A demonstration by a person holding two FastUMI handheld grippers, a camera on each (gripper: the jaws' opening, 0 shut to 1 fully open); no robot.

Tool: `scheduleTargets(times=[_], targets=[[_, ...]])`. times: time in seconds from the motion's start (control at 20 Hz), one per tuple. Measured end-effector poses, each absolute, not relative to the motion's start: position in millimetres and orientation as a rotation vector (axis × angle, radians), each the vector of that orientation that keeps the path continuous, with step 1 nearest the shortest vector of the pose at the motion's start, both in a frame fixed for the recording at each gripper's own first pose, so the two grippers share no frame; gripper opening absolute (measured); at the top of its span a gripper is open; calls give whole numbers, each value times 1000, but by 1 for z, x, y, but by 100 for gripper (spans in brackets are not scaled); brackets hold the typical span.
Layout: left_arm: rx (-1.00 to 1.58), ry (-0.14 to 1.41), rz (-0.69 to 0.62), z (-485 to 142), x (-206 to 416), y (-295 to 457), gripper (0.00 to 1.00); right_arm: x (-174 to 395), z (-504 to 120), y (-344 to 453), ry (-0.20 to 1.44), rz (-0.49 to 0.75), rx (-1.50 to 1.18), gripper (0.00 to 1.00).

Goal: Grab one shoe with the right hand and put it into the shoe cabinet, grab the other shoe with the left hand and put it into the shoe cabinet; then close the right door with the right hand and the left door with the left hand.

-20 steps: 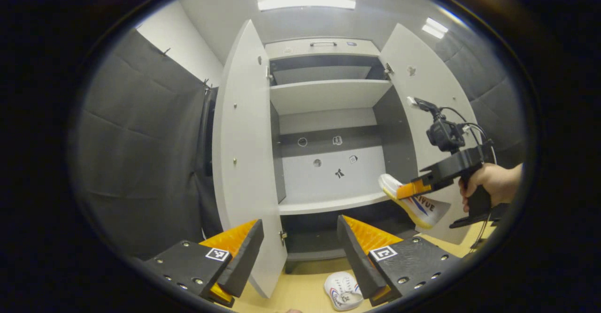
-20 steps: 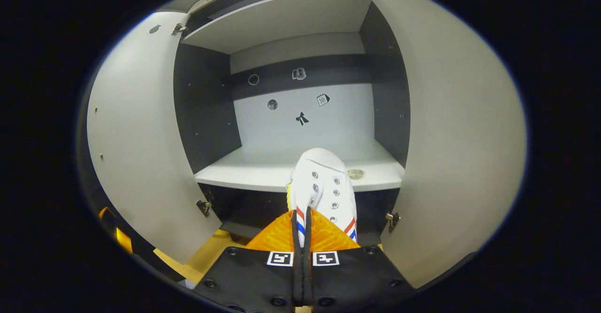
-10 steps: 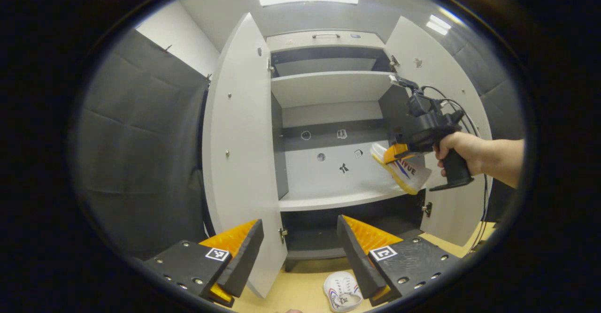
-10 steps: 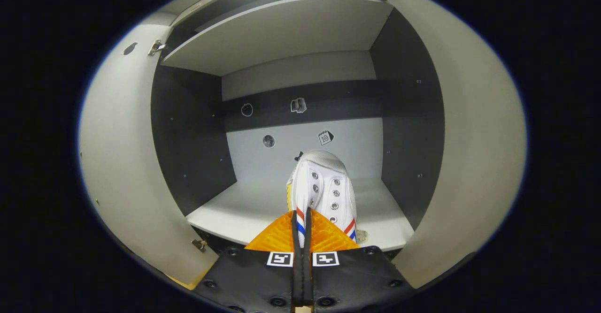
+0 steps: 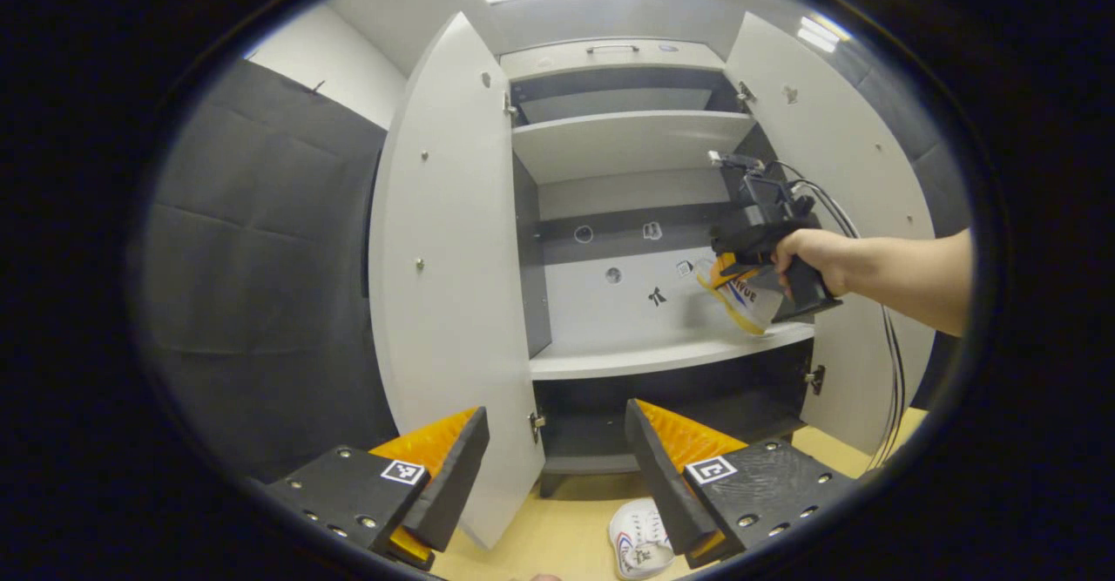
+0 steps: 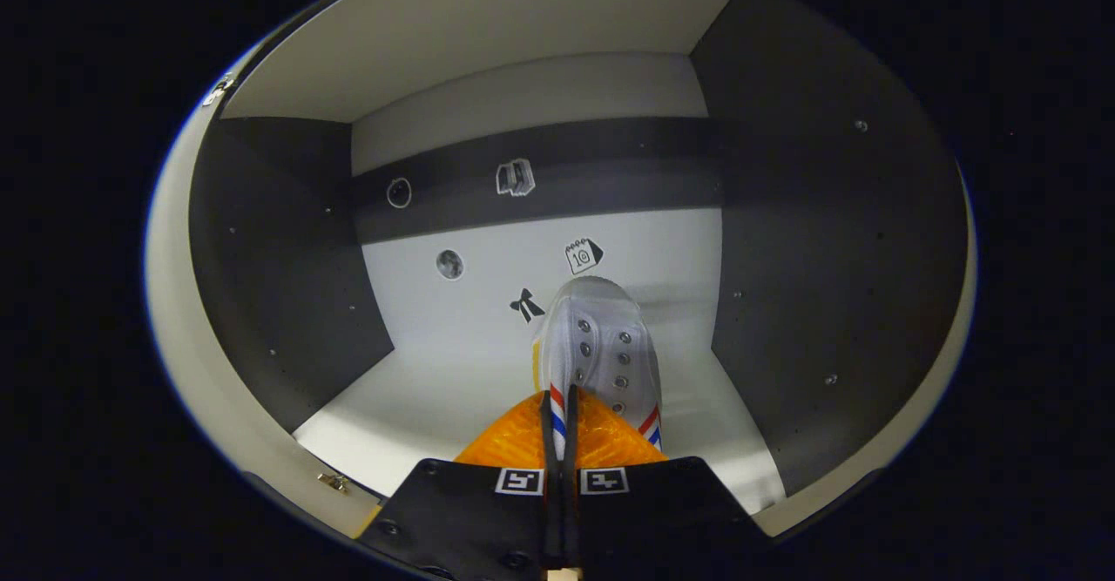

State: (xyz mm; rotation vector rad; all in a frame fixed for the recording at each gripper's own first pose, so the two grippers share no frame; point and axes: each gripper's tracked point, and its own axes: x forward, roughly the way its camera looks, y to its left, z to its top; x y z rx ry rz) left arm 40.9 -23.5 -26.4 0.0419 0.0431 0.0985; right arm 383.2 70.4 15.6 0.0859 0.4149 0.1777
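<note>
1. Left gripper view: left hand-held gripper [image 5: 557,468] hangs low before the shoe cabinet [image 5: 645,215], fingers spread wide apart, grasping nothing. It has barely shifted over the last second.
2. Same view: the second shoe [image 5: 640,548], white, lies on the floor [image 5: 557,533] just in front of the cabinet's base, partly behind the left gripper's right-hand finger, untouched.
3. Same view: the right hand-held gripper [image 5: 730,269], held by a hand [image 5: 806,254], has travelled up and inward since a second ago; then it was low outside the right door [image 5: 836,206], now it reaches into the middle compartment. The first shoe [image 5: 747,298] hangs from it, toe tilted down, sole just above the middle shelf [image 5: 645,356]; contact cannot be told.
4. Same view: left door [image 5: 453,285] and right door both stand open.
5. Right gripper view: right hand-held gripper [image 6: 562,428] clenched on the first shoe [image 6: 601,346], fingers nearly together, pinching the shoe's rear edge between them.
6. Same view: compared with a second ago the cabinet interior looms much closer; the doors have slid out to the margins. The shoe's toe points at the back panel [image 6: 523,250], over the right half of the middle shelf [image 6: 418,389].
</note>
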Motion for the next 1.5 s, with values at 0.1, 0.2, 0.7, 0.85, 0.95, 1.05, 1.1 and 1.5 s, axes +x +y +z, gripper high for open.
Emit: scheduleTargets(times=[0.1,0.2,0.7,0.85,0.95,1.05,1.1,1.5], targets=[[50,50,111,-27,42,-21,92,392,5,72,437,161,85,1],[56,56,118,-28,41,-21,92,396,-1,68,451,130,93,1],[45,138,108,-56,58,-14,92,365,16,61,340,114,24,77],[24,181,81,-74,70,-12,92,335,40,52,241,103,7,97],[13,213,59,-87,79,-12,92,308,57,47,169,95,-15,97],[3,240,29,-100,86,-14,92,280,71,44,99,93,-43,98],[-2,259,7,-109,92,-17,92,266,76,44,72,93,-58,99],[-43,520,-179,-212,110,-56,92,168,66,36,13,67,-132,99]])
